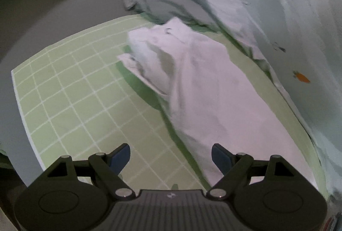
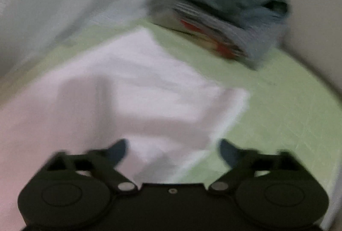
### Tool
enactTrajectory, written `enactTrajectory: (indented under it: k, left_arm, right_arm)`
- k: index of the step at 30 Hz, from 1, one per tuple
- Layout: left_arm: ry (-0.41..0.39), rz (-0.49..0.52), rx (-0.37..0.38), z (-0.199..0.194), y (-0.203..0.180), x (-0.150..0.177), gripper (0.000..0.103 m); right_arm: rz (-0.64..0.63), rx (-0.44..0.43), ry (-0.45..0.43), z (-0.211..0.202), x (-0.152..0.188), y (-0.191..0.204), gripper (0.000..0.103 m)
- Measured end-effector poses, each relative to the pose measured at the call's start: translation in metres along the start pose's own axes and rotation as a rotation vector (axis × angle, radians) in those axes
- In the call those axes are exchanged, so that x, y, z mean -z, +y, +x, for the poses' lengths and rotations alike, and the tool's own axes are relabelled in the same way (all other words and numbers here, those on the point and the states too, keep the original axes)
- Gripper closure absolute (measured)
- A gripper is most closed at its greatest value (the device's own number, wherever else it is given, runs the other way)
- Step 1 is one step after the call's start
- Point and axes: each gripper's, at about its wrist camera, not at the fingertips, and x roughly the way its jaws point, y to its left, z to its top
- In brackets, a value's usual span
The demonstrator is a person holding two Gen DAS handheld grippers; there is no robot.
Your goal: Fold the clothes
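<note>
Both tongs released, left gripper (image 1: 171, 156) and right gripper (image 2: 173, 151) hovering wide over the crumpled white cotton garment (image 1: 205, 89) ahead.

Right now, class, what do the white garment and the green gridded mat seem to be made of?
White garment: probably thin woven or knit cloth, matte; it creases and drapes softly. Green gridded mat: likely stiff board or plastic, smooth; it lies flat with a crisp edge.
</note>
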Motion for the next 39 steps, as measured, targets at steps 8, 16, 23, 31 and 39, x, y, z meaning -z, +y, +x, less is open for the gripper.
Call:
enactTrajectory:
  k: [8,16,23,31,39]
  left_arm:
    - [0.025,-0.115,0.052,0.043,0.030,-0.053,0.015]
    - [0.068,-0.172,0.069,0.096,0.059,-0.101,0.013]
    - [0.079,-0.165,0.133,0.125,0.066,-0.117,0.012]
    - [0.053,-0.201,0.240,0.138,0.064,-0.117,0.004]
    - [0.031,-0.147,0.183,0.145,0.049,-0.117,0.000]
  right_arm:
    - [-0.115,-0.184,0.021,-0.021,0.035,0.086,0.000]
    - [-0.078,-0.134,0.095,0.001,0.063,0.158,0.000]
    - [-0.153,-0.072,-0.031,-0.002,0.093,0.167,0.000]
    - [-0.154,-0.080,-0.154,-0.005,0.112,0.164,0.000]
    - [-0.153,-0.080,-0.170,-0.004,0.114,0.164,0.000]
